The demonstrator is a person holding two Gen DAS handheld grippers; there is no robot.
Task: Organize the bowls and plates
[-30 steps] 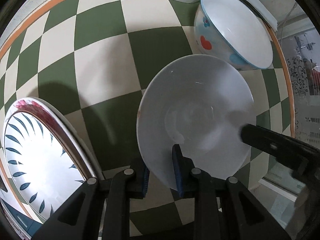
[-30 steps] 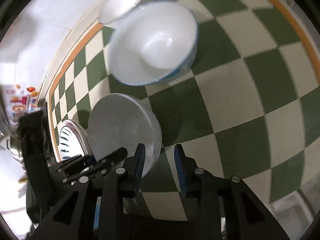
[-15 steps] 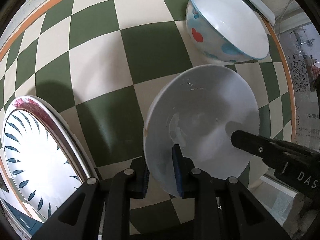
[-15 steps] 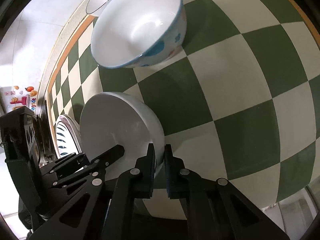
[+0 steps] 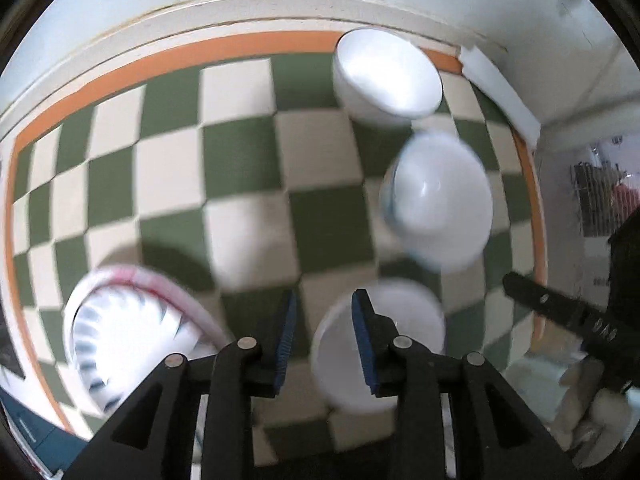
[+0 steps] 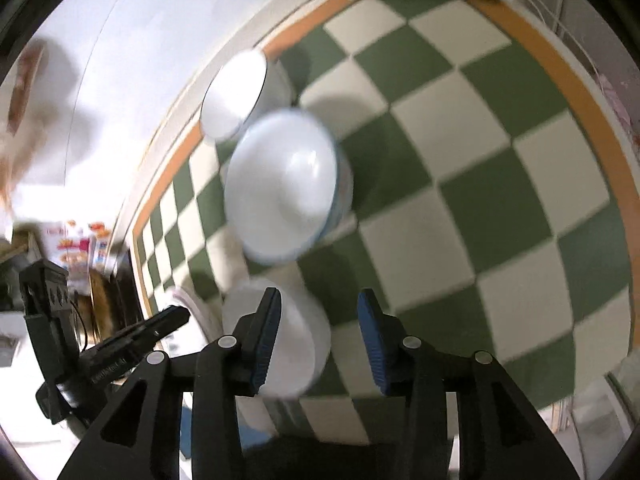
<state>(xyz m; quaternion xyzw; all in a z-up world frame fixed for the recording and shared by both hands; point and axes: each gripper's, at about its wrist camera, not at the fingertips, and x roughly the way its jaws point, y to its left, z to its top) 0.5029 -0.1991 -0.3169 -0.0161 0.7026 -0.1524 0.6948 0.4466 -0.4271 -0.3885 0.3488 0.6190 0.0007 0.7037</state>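
Sitting on the green-and-cream checkered table (image 5: 248, 152), three bowls line up along the right side: a white bowl (image 5: 386, 76) near the orange border, a blue-rimmed bowl (image 5: 436, 200) next, and a plain white bowl (image 5: 384, 344) closest to the cameras. A leaf-patterned plate (image 5: 128, 340) rests off to the left. Both views are pretty blurry. The left gripper (image 5: 323, 338) has its jaws spread wide, holding nothing, hovering just left of the near bowl. The right gripper (image 6: 318, 340) is gaping open too, empty, with that near bowl (image 6: 288, 344) below it.
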